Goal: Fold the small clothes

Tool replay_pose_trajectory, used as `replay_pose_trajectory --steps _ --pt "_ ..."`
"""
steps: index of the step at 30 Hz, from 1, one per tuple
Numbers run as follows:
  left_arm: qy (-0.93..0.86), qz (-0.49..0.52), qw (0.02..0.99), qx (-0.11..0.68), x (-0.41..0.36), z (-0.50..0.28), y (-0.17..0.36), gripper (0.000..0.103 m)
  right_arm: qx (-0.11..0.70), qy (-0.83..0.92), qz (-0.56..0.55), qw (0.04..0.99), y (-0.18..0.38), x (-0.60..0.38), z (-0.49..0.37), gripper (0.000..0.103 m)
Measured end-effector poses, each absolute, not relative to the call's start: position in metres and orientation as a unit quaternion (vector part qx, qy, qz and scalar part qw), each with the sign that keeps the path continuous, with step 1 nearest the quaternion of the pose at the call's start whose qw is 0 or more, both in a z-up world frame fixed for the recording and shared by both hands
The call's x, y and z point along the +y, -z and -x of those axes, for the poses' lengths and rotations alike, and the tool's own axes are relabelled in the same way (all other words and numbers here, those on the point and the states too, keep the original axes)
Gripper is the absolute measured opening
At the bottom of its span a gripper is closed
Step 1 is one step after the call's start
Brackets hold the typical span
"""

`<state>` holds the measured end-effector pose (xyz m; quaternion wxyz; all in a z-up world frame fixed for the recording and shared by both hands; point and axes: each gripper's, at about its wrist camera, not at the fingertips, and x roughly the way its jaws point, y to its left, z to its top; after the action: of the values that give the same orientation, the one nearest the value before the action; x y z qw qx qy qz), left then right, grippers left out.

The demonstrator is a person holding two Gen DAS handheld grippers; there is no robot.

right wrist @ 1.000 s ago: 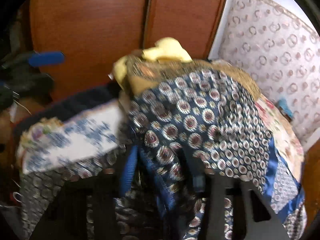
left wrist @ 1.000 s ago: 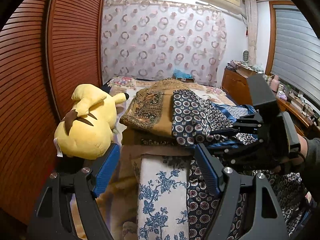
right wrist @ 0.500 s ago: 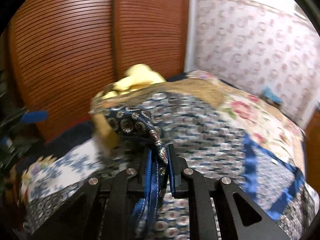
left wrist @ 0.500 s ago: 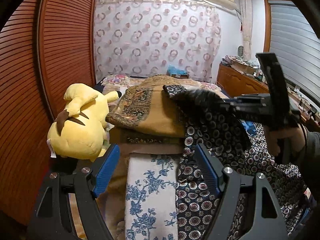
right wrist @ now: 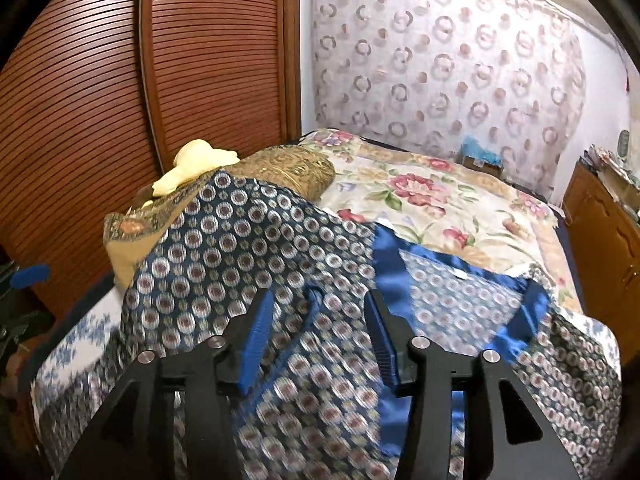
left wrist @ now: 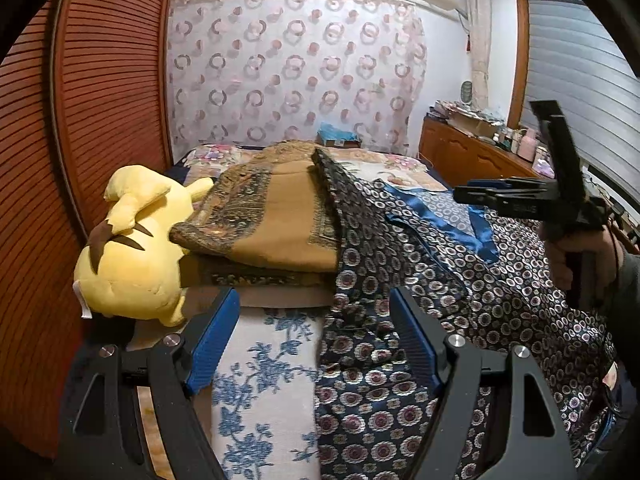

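We are working at the foot of a bed (right wrist: 460,216) covered with a cream floral quilt, in a bedroom with a reddish louvred wooden wardrobe (left wrist: 100,100) on one side and a pale curtain (left wrist: 296,72) printed with rings at the far wall. The task's thing, a dark navy silky garment (left wrist: 400,264) patterned with small medallions and trimmed in bright blue satin, is lying spread over the near end of the bed, one edge draped up against a folded brown paisley cloth (left wrist: 280,216), beside which a yellow plush toy (left wrist: 136,248) is resting. A white cloth with blue flowers (left wrist: 260,392) is lying under our left gripper (left wrist: 316,340), whose jaws are standing wide and empty above it. Our right gripper (right wrist: 320,332) is hovering over the garment; its jaws have just been opening and are now released, the fabric lying below them, not pinched. We are judging that one fold has just been laid and let go. The next move is calling for choosing a fresh edge, likely the blue-trimmed side, pinching it cleanly through one layer, and carrying it across without dragging the slippery cloth off the bed.
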<state>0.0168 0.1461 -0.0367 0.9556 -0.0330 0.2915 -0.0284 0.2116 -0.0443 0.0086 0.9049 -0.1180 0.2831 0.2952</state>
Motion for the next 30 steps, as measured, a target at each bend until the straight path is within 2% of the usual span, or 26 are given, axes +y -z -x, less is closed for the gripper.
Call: replay_pose_trajectory --steps 6,14,30 --pt "0.048 0.028 0.951 0.304 0.125 -0.028 0.044 0.078 0.304 -0.287 0.122 0.900 -0.010 -0.095 -0.188 0.062" --pt "0.076 0.011 0.942 0.327 0.091 -0.045 0.053 0.078 0.364 -0.239 0.148 0.888 0.027 -0.145 -0.186 0.062" --pt "0.137 -0.031 0.908 0.394 0.030 -0.086 0.075 0.078 0.372 -0.150 0.108 0.910 0.019 -0.262 -0.156 0.062"
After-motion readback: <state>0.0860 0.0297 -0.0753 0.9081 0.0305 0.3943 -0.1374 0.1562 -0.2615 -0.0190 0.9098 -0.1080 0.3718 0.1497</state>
